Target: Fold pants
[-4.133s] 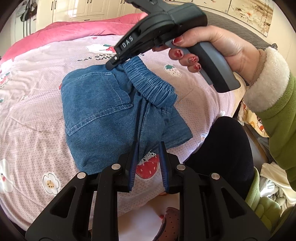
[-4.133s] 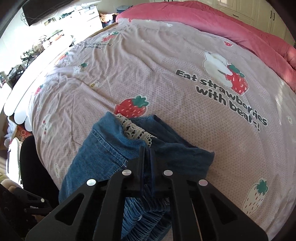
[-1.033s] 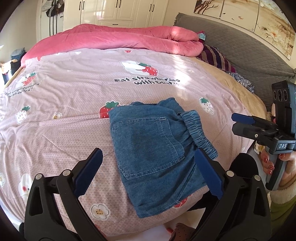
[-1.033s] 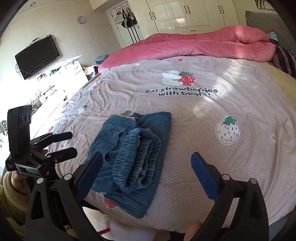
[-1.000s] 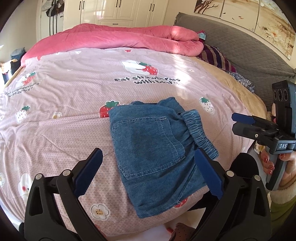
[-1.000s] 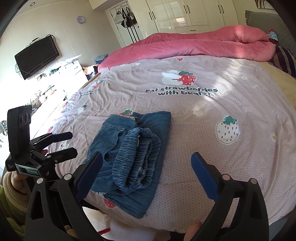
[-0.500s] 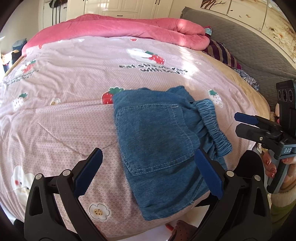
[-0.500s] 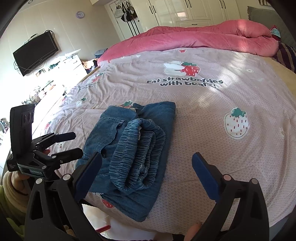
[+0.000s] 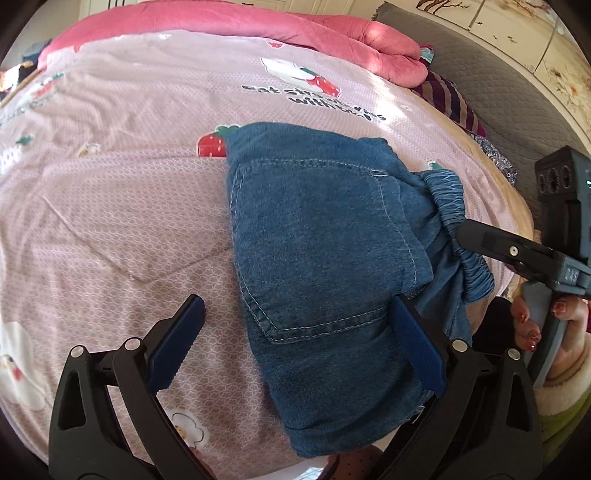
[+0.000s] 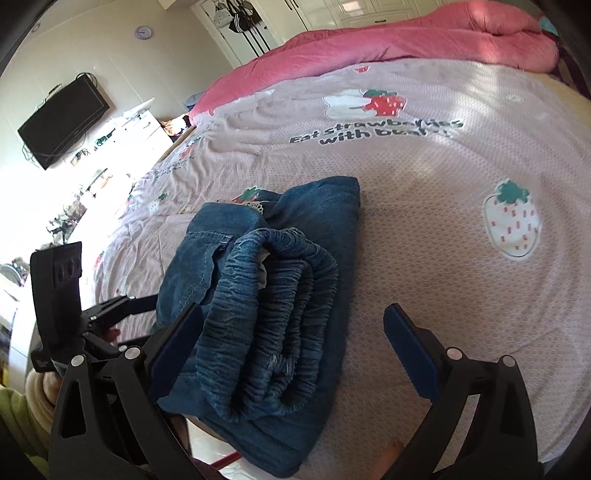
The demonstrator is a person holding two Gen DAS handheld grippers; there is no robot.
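The blue denim pants [image 9: 314, 240] lie folded in a compact stack on the pink strawberry bedspread [image 9: 129, 221], back pocket up, near the bed's front edge. My left gripper [image 9: 297, 347] is open wide, its right finger over the pocket's lower edge and its left finger over bare bedspread. In the right wrist view the pants [image 10: 325, 210] show their gathered elastic waistband [image 10: 273, 306], folded on top. My right gripper [image 10: 293, 347] is open, with the waistband between its jaws and its left finger by the stack's side. Nothing is held.
A rolled pink duvet [image 9: 258, 26] runs along the far side of the bed. A grey quilted headboard [image 9: 498, 74] and striped cushion [image 9: 450, 99] stand at the right. A television [image 10: 62, 122] hangs on the left wall. A hand with red nails [image 9: 532, 325] holds the right gripper.
Over the last second both open grippers have come lower and closer to the folded pants. About four seconds ago the right gripper was shut on the denim; it has let go.
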